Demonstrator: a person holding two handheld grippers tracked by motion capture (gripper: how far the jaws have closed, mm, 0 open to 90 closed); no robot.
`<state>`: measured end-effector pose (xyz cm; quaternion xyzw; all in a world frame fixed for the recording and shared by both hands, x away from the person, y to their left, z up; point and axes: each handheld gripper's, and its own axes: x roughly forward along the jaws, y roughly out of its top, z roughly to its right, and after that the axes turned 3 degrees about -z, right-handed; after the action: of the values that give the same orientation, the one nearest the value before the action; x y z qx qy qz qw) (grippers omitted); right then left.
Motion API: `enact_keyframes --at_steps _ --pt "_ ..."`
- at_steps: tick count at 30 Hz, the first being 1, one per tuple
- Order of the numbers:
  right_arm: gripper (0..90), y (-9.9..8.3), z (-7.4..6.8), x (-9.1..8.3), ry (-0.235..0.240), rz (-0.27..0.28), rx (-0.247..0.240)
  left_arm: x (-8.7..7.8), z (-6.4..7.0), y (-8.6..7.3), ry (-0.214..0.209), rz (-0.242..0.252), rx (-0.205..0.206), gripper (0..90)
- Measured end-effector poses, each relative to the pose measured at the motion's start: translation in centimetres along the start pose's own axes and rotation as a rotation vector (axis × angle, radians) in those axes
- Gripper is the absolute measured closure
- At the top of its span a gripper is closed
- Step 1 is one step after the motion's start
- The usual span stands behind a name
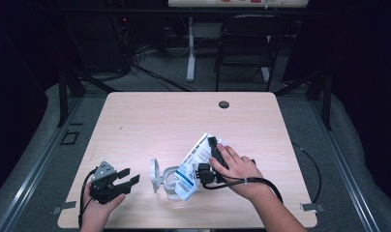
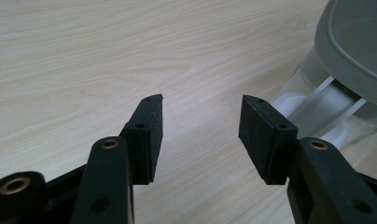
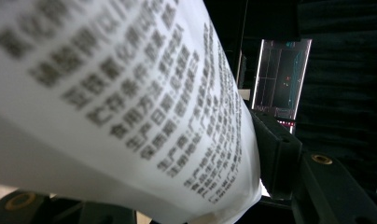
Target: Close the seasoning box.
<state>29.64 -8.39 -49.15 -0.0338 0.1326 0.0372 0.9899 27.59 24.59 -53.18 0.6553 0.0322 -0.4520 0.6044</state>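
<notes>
A white bag with blue print lies tilted, its lower end over a clear container whose grey lid stands open to the left. My right gripper is shut on the bag's right side. In the right gripper view the bag and its blurred black text cover the left jaw, and one finger presses against it. My left gripper rests open near the table's front left, left of the lid. Its jaws hold nothing, with the grey lid and clear container just beyond.
The light wooden table has a dark grommet hole near its far edge. A black chair and cables stand on the floor behind it. A cable trails off the table's right side.
</notes>
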Motion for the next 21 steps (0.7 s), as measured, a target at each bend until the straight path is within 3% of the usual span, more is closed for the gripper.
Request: enact_keyframes --at_steps 21 --pt "49.4 -0.04 0.1 0.02 0.001 0.003 -0.006 0.01 -0.02 -0.02 0.0 0.0 -0.003 50.2"
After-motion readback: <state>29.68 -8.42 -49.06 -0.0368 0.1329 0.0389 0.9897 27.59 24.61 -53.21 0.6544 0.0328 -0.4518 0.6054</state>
